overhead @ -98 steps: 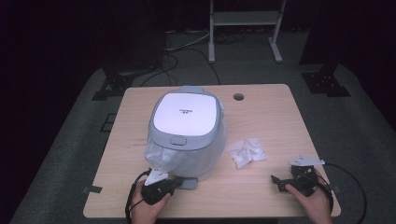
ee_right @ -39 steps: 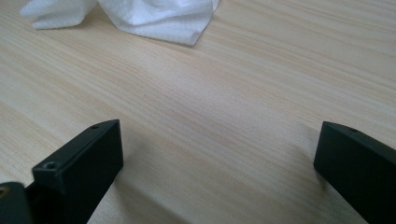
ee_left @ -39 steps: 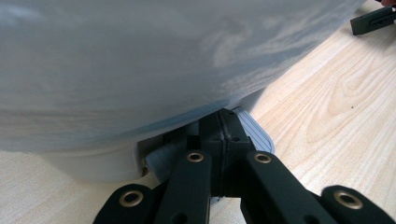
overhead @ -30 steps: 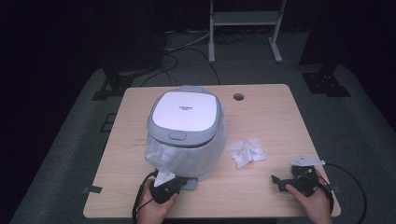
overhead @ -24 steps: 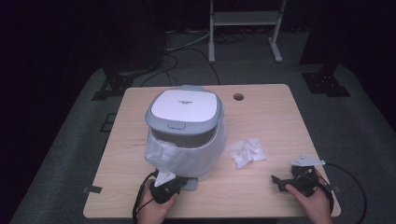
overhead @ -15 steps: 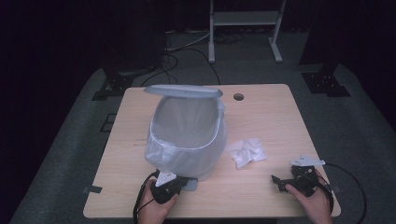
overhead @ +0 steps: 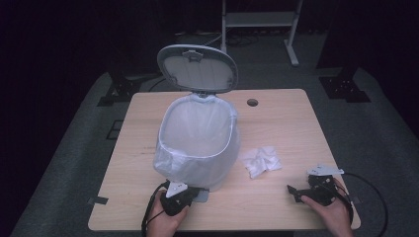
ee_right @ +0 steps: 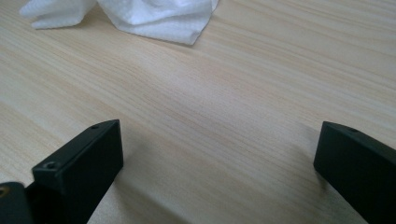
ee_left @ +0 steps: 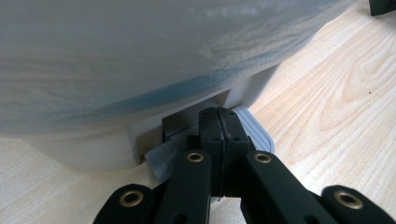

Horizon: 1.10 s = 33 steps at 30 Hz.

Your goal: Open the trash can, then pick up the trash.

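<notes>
White-lined bin (overhead: 197, 148) stood on counter (overhead: 291, 123), lid (overhead: 197, 68) raised: pedal (ee_left: 252, 130) pressed by left tool (ee_left: 219, 122), clenched. Right tool (ee_right: 217, 163) released, aimed at tissue (overhead: 261, 160).

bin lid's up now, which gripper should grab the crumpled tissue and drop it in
Right, probably. The right gripper is open on bare table, near the crumpled tissue. The left gripper is shut, pressing on the bin's pedal; lifting it would likely close the lid.
</notes>
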Tool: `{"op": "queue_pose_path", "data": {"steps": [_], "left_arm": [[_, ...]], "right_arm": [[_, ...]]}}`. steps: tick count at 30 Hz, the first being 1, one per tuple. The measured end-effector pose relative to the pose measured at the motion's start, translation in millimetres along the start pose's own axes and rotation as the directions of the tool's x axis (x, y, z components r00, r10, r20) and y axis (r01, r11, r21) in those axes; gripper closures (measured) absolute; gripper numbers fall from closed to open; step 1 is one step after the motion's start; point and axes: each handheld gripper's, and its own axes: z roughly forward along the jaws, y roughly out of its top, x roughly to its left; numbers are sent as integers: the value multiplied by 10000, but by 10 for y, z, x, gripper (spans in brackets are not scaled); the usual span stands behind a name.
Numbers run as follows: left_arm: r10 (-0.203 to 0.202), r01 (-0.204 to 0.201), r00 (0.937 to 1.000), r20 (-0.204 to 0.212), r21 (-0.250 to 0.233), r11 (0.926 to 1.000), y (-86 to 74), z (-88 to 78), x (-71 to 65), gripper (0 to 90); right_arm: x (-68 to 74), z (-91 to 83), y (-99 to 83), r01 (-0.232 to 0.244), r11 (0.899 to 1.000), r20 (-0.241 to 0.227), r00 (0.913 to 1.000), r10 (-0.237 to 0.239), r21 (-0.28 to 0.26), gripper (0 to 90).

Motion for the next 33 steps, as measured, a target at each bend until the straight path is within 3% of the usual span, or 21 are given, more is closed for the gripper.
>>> {"op": "queue_pose_path", "data": {"steps": [9, 27, 30, 33], "left_arm": [[-97, 98, 9999, 67, -72, 9999, -6, 3, 5, 897], [-146, 146, 9999, 76, -93, 9998, -8, 3, 7, 897], [-149, 149, 9999, 71, -92, 9998, -8, 3, 6, 897], [-165, 166, 9998, 74, -86, 9998, -8, 2, 8, 897]], "right_arm": [[-1, -13, 20, -251, 9997, -71, 9997, 252, 75, 2], [44, -70, 245, -272, 9984, -353, 9991, 254, -503, 3], [61, -75, 285, -173, 9973, -344, 9993, 149, -710, 58], [78, -64, 325, -135, 9972, -414, 9991, 104, -733, 57]]}}
